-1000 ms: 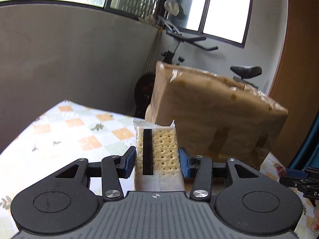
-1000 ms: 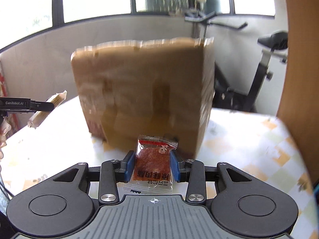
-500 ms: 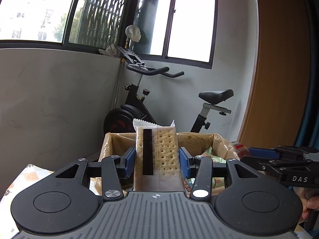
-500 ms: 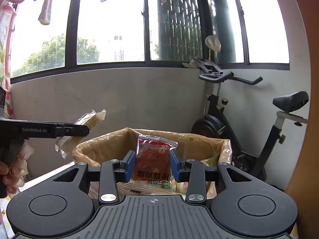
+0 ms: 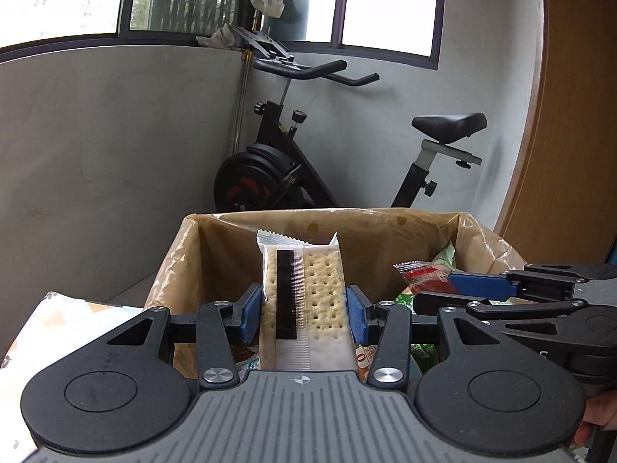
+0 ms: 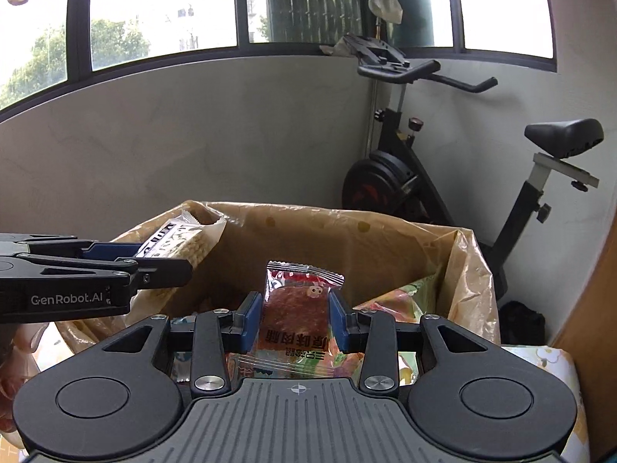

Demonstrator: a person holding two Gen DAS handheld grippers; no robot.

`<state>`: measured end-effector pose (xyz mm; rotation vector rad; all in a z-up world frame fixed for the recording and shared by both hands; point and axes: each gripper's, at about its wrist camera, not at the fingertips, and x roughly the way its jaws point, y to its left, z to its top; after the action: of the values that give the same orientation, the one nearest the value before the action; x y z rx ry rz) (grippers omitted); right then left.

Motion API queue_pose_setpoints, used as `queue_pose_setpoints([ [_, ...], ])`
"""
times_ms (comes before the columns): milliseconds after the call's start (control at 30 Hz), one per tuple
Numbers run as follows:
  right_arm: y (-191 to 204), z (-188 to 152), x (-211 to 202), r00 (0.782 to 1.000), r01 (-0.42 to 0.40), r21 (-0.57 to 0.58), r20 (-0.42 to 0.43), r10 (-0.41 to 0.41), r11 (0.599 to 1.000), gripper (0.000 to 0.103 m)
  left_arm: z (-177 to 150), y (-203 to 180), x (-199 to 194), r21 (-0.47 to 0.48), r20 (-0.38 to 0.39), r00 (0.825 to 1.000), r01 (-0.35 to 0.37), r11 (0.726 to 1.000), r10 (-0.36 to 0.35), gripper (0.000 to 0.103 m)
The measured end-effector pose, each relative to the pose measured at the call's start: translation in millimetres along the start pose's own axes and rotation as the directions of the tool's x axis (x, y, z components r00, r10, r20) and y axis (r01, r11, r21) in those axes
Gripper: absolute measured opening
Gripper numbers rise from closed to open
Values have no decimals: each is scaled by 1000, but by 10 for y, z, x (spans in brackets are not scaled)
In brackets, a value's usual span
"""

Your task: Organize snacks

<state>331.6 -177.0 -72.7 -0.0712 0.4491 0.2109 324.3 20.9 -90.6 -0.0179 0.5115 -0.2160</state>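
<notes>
My left gripper point(image 5: 304, 314) is shut on a clear-wrapped cracker pack point(image 5: 308, 301) that stands upright between the blue pads. It hangs over the near edge of an open cardboard box point(image 5: 216, 247) lined with clear plastic. My right gripper point(image 6: 296, 322) is shut on a red jerky packet point(image 6: 297, 308) above the same box point(image 6: 347, 239). Each gripper shows in the other's view: the right one point(image 5: 455, 283) with its red packet point(image 5: 422, 272) at the right, the left one point(image 6: 154, 260) with the cracker pack point(image 6: 179, 241) at the left. Several snack bags point(image 6: 401, 301) lie inside the box.
An exercise bike point(image 5: 293, 162) stands behind the box against a grey wall, with windows above. A wooden panel point(image 5: 570, 135) rises at the right. The patterned tablecloth point(image 5: 58, 320) shows left of the box. A person's fingers point(image 5: 594, 420) hold the right gripper.
Both grippers have risen from beside the box's wall to above its open top and moved in over it. The snacks stay gripped throughout.
</notes>
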Motion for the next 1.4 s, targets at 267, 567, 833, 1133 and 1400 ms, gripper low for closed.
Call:
queue_pose_setpoints([
  [267, -37, -56, -10, 1000, 5, 14, -21, -5, 1000, 39, -34, 28, 35, 11, -20, 1000, -23, 1000, 23, 53],
  [567, 102, -56, -170, 1000, 4, -23, -14, -4, 1000, 43, -1, -24, -167, 30, 19, 999, -34, 999, 34, 72],
  [833, 163, -55, -385, 1000, 20, -22, 4, -20, 1000, 51, -19, -43, -435, 35, 45, 998, -51, 998, 49, 85],
  [1133, 247, -85, -679, 999, 35, -13, 31, -34, 999, 70, -54, -59, -770, 30, 87, 992, -93, 995, 90, 92],
  [1400, 326, -200, -1078, 996, 50, 27, 70, -52, 998, 91, -144, -87, -1133, 16, 124, 986, -110, 994, 107, 96],
])
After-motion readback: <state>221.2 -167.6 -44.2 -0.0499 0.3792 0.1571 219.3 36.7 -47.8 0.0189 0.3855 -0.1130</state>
